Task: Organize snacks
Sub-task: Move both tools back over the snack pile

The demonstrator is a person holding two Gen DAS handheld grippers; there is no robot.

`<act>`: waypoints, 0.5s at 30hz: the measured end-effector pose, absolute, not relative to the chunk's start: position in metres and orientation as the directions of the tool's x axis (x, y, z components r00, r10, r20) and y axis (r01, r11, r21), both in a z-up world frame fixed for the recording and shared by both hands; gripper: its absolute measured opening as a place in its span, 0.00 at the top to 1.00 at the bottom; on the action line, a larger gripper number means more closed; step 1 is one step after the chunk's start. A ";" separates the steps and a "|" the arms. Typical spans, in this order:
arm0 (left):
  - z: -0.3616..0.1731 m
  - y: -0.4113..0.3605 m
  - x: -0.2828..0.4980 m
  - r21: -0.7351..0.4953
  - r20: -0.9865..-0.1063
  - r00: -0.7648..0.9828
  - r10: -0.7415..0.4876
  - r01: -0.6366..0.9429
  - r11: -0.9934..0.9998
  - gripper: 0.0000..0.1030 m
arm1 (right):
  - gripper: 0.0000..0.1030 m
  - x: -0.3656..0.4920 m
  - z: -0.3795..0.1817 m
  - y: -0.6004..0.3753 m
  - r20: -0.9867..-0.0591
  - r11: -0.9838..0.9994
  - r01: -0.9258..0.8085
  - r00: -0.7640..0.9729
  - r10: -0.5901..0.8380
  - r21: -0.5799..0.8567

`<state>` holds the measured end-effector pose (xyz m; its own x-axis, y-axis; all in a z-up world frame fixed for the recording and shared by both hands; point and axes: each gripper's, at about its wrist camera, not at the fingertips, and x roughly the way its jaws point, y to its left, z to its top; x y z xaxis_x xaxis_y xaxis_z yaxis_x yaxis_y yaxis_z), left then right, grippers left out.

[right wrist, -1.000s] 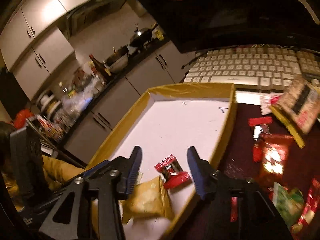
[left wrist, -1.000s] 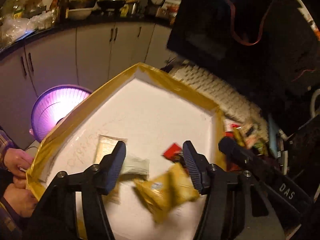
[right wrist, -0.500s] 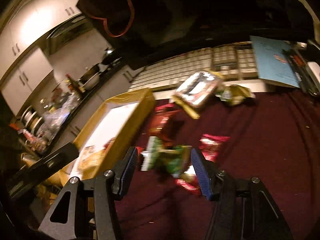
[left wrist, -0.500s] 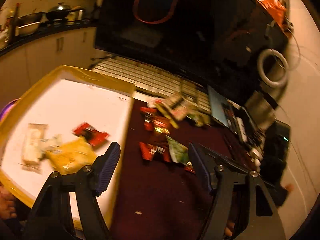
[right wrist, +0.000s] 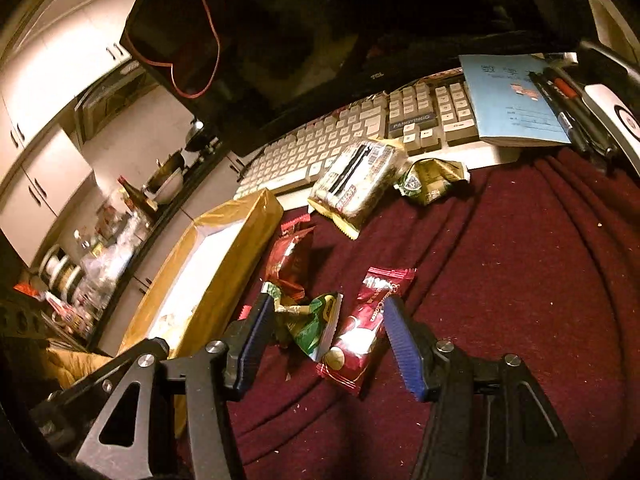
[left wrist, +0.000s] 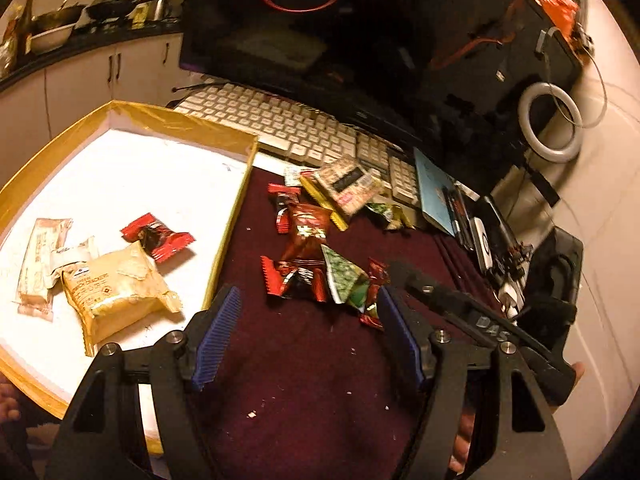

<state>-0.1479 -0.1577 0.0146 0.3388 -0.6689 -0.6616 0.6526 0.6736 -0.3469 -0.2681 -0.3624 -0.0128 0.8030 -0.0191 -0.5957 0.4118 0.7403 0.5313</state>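
A yellow-rimmed white tray holds a yellow cracker pack, a small red packet and a pale bar wrapper. Loose snacks lie on the maroon cloth: a red pouch, a green packet and a large clear pack. My left gripper is open and empty above the cloth. My right gripper is open low over the green packet and a red packet; the tray is to its left.
A white keyboard and a black monitor stand behind the snacks. A blue booklet with pens lies at the right. Kitchen cabinets are beyond the tray. A white ring light hangs at right.
Both grippers swung right from over the tray to the snack pile on the cloth. The right gripper came down close over the green and red packets. Both stayed open.
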 end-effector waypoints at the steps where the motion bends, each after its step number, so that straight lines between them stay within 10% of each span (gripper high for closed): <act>1: 0.014 -0.157 -0.146 -0.347 -0.667 0.335 -0.665 0.651 0.675 0.32 | 0.33 -0.268 -0.013 -0.364 -0.594 0.735 0.415 0.805 -0.021 0.537; 10: 0.017 -0.154 -0.141 -0.342 -0.677 0.346 -0.649 0.633 0.695 0.32 | 0.34 -0.261 -0.022 -0.366 -0.670 0.715 0.510 0.738 -0.078 0.478; 15: 0.019 -0.158 -0.145 -0.323 -0.679 0.348 -0.646 0.648 0.690 0.32 | 0.54 -0.248 -0.023 -0.352 -0.734 0.765 0.535 0.668 -0.122 0.360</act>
